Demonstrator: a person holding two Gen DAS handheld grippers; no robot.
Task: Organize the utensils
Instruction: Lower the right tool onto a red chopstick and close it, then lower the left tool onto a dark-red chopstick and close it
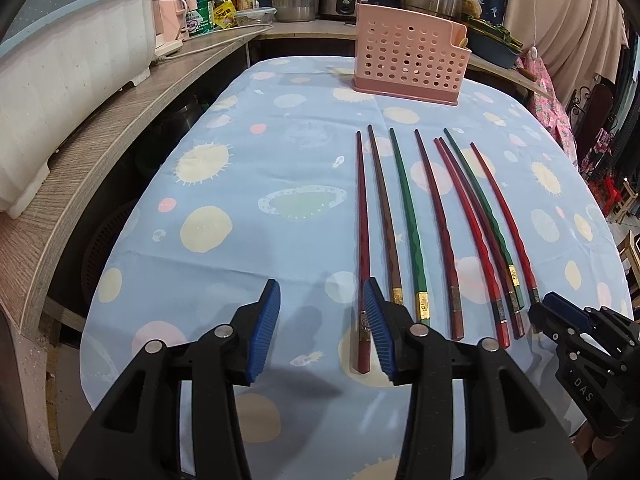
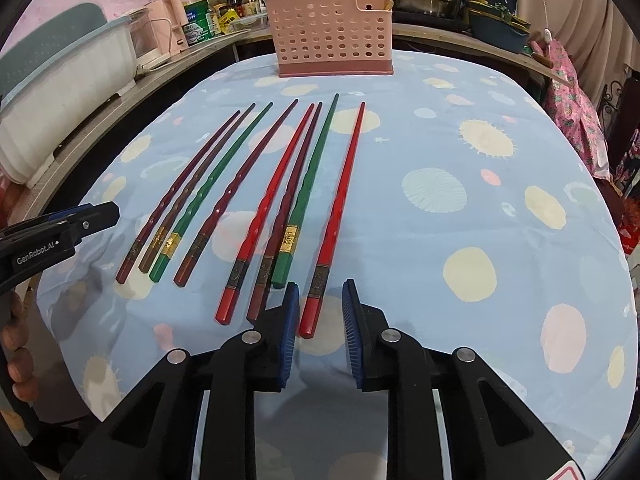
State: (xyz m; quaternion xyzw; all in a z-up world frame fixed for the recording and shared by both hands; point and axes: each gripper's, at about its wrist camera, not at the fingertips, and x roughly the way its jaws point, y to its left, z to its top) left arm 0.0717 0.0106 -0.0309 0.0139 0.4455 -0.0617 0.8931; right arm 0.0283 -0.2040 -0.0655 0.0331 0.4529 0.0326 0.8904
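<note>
Chopsticks, eight of them, lie fanned side by side on the blue patterned desk [image 2: 460, 208], thick ends toward the cameras, filling the middle of both views, and the pink perforated holder [image 2: 332, 32] stands upright well behind them at upper centre of the frame. Right tool [image 2: 320, 312] sits low at bottom centre of its own view, jaws standing apart with the butt of the rightmost red chopstick [image 2: 332, 224] lying between the blue pads; neither pad looks pressed on it, so nothing is gripped yet. Left tool [image 1: 324, 320] hangs at lower centre of the left view, jaws wide apart over bare cloth, its right pad just overlapping the end of the leftmost dark red chopstick [image 1: 362, 240], which lies outside the gap rather than in it. My read: both are lining up a pick from opposite ends of the row. Risks from here: the right tool closing off-centre could roll or flick the thin stick sideways into the green chopstick [image 2: 308, 184] next to it; a grab so near the butt may let the long tip droop and swing; the left pad could shove its stick under the neighbour; and either tool may drag or bunch the loose cloth, scattering the row.
</note>
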